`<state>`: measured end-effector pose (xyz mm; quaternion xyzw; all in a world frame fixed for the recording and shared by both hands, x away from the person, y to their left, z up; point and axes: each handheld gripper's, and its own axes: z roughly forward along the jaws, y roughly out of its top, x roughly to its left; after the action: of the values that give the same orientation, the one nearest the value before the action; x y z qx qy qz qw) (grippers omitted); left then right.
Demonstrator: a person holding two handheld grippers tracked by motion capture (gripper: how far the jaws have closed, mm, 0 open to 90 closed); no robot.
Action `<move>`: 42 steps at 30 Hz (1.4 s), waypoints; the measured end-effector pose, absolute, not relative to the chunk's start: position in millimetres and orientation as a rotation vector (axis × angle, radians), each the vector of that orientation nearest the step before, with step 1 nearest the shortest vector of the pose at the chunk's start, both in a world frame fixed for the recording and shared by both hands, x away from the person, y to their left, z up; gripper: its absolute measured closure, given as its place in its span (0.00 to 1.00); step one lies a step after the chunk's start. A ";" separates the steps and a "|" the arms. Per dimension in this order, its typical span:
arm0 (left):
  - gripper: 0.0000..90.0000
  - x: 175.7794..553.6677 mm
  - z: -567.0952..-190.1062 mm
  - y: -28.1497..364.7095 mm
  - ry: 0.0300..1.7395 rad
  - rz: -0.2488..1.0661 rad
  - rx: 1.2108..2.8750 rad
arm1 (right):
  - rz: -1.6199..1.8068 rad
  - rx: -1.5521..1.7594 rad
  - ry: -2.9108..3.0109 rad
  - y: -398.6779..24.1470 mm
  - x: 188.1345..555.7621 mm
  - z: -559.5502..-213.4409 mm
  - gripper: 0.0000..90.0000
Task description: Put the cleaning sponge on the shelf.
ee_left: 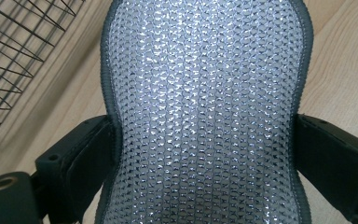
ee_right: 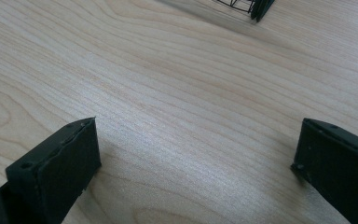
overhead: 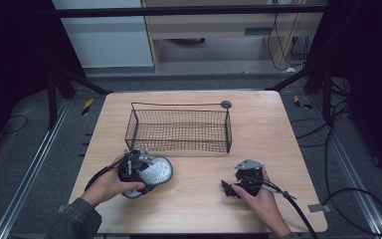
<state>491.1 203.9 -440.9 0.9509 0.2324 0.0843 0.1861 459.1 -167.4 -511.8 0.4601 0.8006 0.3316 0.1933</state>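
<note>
Near the wire basket (overhead: 179,130), the left gripper (overhead: 138,169) pinches a silvery mesh scrubber (ee_left: 205,116) at its waist (likely soft, light); right gripper (overhead: 234,188) gapes empty.

Legible markings: none. No text, label, brand, number or sign could be read on any item recorded, whether on the worktop (overhead: 278,129) or around it.

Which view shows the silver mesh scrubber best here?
The left gripper view: the scrubber lies close up between the left tongs, its shiny knit and grey edging clear, both jaws pressed against its narrow waist. The high view shows it small, a silver oval near the basket, partly under the hand.
</note>
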 end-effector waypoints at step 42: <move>0.08 502.4 -378.2 212.4 0.542 0.471 2.673 | 0.936 1.284 2.240 -167.8 458.3 -512.5 0.00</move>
<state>502.4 212.4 -378.2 0.9489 0.1925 0.1672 0.1858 458.3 -167.8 -512.5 0.4585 0.7998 0.3341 0.1961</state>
